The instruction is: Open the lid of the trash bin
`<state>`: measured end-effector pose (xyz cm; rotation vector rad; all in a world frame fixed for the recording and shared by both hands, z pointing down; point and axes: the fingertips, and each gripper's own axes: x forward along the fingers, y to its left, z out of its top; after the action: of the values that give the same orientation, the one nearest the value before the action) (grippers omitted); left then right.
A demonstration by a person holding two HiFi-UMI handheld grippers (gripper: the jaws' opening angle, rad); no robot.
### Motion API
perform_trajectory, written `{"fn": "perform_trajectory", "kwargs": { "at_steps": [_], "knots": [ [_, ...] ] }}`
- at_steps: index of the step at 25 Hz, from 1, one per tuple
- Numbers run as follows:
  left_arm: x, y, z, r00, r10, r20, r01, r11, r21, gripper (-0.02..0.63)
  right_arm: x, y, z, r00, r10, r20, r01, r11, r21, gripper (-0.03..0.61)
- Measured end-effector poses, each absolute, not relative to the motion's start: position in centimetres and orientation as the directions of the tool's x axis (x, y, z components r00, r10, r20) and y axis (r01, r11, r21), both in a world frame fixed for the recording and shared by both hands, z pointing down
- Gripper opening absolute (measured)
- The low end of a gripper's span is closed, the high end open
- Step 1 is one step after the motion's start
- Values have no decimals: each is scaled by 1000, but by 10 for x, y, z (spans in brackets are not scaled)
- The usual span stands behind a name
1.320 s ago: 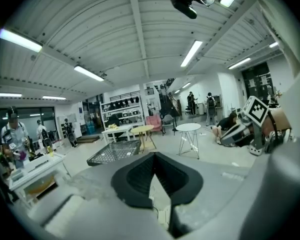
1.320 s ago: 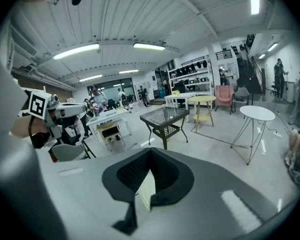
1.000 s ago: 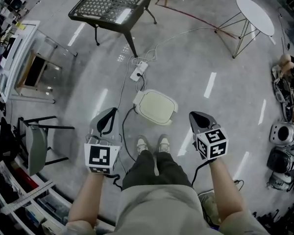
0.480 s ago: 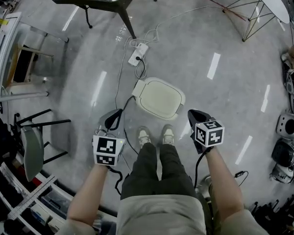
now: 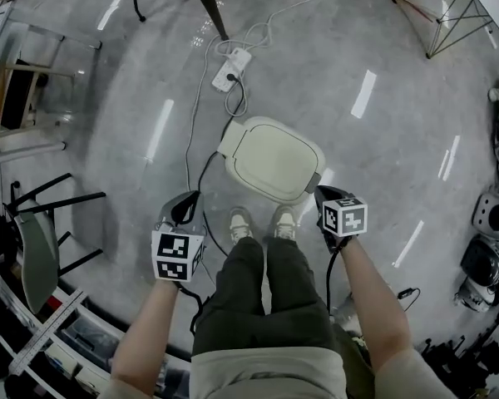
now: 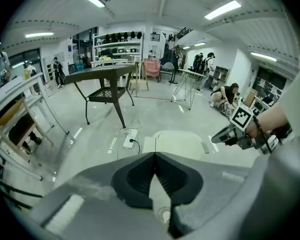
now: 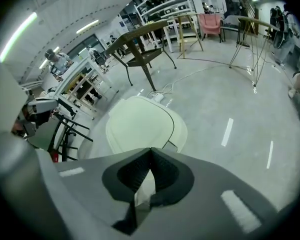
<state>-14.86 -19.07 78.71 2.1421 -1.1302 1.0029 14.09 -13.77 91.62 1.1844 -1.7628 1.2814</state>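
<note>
**Bin lid not up yet, some thoughts on the lift**

Starting at 8 o'clock of the trash bin lid (image 5: pixel 270 158): got the left gripper (image 5: pixel 183 210) hanging well apart from it, jaws pressed together on nothing. No job for it right now by the look of things, so probably best kept low and out of the way.

Found the lid itself lying flat down on the bin, out on the floor at 12 o'clock of the shoes (image 5: pixel 241 223).

Over at 4 o'clock, spotted the right gripper (image 5: pixel 324 198) just beside the rim, jaws also closed and empty, right by a small grey tab (image 5: pixel 313 181).

Probably smartest to spread those jaws a little, catch the rim at that tab, then swing up slowly. Can't tell which side carries the hinge, so go gently and watch for the bin sliding.
</note>
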Motion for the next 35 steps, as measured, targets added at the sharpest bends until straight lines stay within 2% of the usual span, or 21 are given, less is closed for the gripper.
{"fn": "perform_trajectory", "kwargs": {
  "at_steps": [8, 14, 20, 25, 35],
  "knots": [
    [-168, -172, 830, 365, -443, 819, -868, -480, 127, 3, 152, -132, 980, -309, -249, 918, -949, 15, -316, 5],
    [-190, -155, 835, 334, -431, 838, -907, -389, 162, 3, 156, -132, 981, -328, -286, 901, -920, -123, -373, 5],
    [-203, -157, 792, 325, -478, 816, -930, -320, 183, 3, 154, -143, 941, -308, -297, 904, -909, -189, -372, 5],
    [-209, -175, 732, 329, -533, 779, -925, -349, 152, 3, 142, -166, 855, -340, -379, 861, -914, -81, -397, 4],
    [-193, -214, 537, 391, -701, 596, -897, -435, 76, 3, 104, -190, 600, -413, -612, 674, -909, 237, -343, 4]
  ]
}}
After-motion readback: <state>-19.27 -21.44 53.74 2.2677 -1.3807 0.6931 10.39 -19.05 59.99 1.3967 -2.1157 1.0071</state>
